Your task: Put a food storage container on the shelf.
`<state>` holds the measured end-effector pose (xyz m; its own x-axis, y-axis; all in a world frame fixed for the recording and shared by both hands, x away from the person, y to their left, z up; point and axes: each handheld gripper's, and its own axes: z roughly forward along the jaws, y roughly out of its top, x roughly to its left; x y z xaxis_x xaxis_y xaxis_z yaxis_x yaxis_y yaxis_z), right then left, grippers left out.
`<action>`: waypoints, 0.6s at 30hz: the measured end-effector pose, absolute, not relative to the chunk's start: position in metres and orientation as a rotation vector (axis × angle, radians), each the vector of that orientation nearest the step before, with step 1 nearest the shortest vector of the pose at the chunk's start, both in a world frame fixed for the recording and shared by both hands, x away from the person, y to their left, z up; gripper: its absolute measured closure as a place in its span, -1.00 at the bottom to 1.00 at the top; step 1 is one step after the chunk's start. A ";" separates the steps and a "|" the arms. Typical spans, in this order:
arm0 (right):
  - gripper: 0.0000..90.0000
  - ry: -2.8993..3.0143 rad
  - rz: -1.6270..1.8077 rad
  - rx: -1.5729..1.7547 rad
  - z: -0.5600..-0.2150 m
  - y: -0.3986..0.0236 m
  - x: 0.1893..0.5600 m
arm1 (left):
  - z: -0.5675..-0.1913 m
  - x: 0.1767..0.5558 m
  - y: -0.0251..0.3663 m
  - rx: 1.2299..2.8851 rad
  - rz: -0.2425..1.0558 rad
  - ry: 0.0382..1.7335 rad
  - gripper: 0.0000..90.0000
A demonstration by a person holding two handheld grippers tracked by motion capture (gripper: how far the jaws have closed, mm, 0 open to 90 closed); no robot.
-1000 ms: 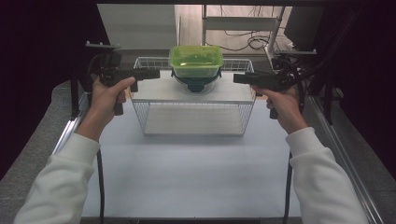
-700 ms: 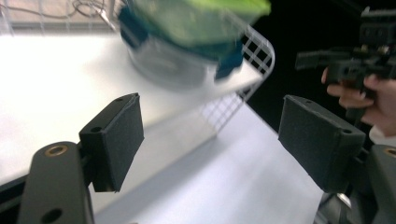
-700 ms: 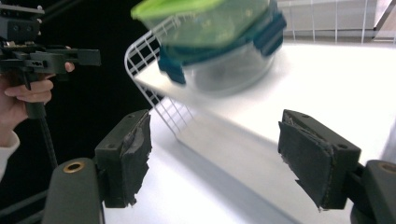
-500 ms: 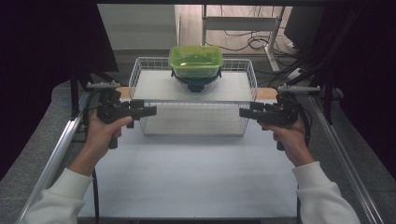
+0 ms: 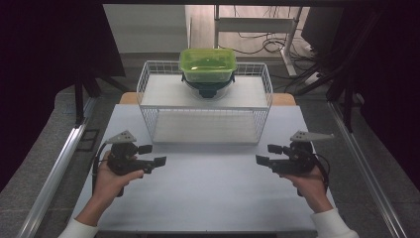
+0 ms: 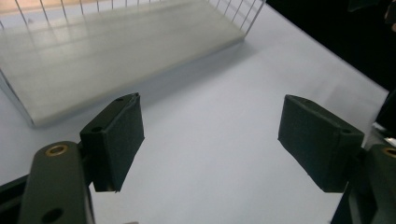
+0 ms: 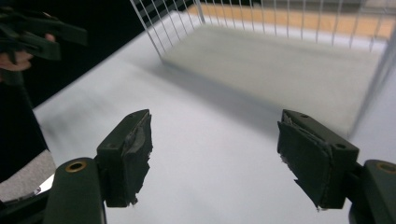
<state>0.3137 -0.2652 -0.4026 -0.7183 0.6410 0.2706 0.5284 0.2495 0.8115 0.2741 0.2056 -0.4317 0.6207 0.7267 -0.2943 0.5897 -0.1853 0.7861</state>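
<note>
A white wire rack [image 5: 205, 106] stands at the back of the white table [image 5: 208, 188]. On its top shelf sits a green-lidded clear container [image 5: 207, 65] stacked on a dark bowl [image 5: 207, 88]. My left gripper [image 5: 154, 154] hovers low over the table in front of the rack's left corner, jaws open and empty. My right gripper [image 5: 266, 154] mirrors it at the right, open and empty. In the left gripper view the gripper [image 6: 210, 140] frames bare table with the rack's lower shelf [image 6: 112, 51] beyond. In the right gripper view the gripper [image 7: 215, 149] faces the rack [image 7: 280, 60] too.
Metal rails [image 5: 54, 163] run along both table sides. A wooden board [image 5: 283, 99] lies behind the rack. Cables and desk legs [image 5: 257, 39] stand on the floor beyond. The other hand's gripper [image 7: 32, 32] appears at the top left of the right gripper view.
Both hands have come down and toward me, from beside the rack's top shelf to low over the table in front of it. The container and the bowl have not moved.
</note>
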 end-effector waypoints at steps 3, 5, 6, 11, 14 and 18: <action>-0.41 2.404 1.432 1.168 -0.417 -0.271 0.307 | -0.443 0.268 0.200 1.892 0.172 1.055 -0.52; -0.42 2.408 1.413 1.185 -0.425 -0.275 0.305 | -0.449 0.263 0.198 1.899 0.177 1.055 -0.53; -0.42 2.406 1.401 1.192 -0.428 -0.277 0.304 | -0.452 0.261 0.197 1.903 0.178 1.055 -0.53; -0.43 2.409 1.367 1.239 -0.441 -0.284 0.303 | -0.463 0.256 0.195 1.931 0.177 1.069 -0.53; -0.43 2.401 1.370 1.241 -0.441 -0.285 0.302 | -0.461 0.256 0.197 1.913 0.192 1.071 -0.53; -0.48 2.390 1.373 1.217 -0.440 -0.285 0.301 | -0.461 0.256 0.200 1.900 0.208 1.079 -0.54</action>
